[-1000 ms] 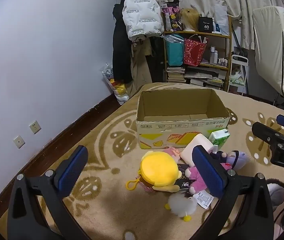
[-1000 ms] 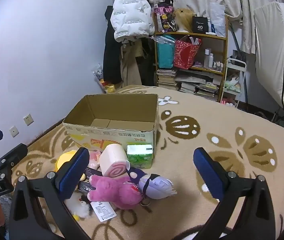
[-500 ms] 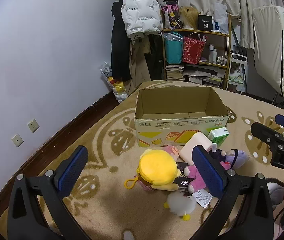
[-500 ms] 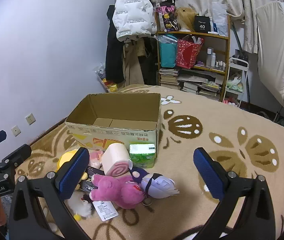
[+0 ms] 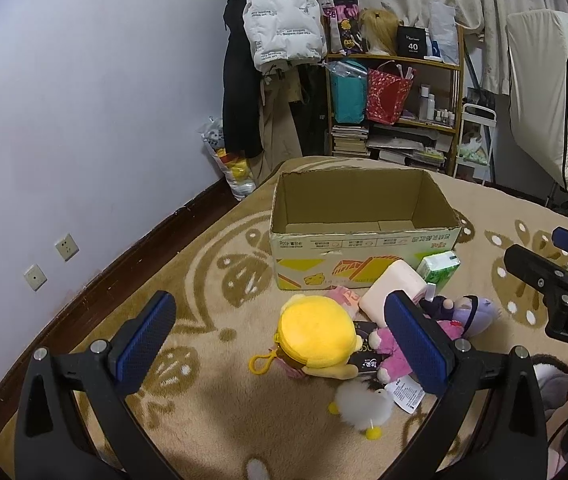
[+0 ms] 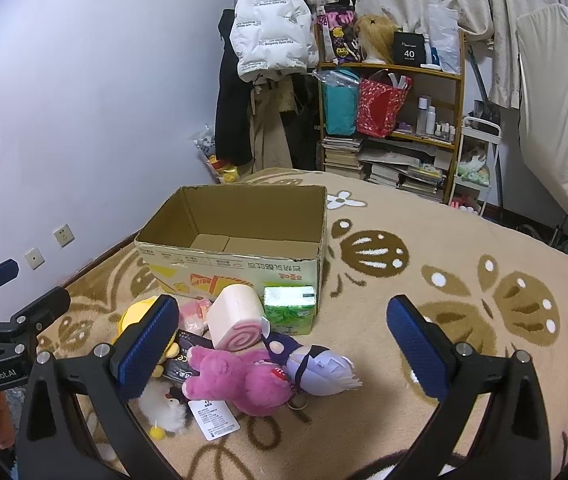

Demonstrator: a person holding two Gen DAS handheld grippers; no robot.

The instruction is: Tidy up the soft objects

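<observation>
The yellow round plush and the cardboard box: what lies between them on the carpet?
In the left wrist view, a small pink plush lies between the yellow round plush and the open cardboard box; otherwise only patterned beige carpet shows there.

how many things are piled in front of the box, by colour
yellow: 1, plush
pink: 3, bear, roll, small pink item
purple: 1, doll
white: 1, fluffy chick
green: 1, tissue pack
black: 1, packet
total: 8
</observation>
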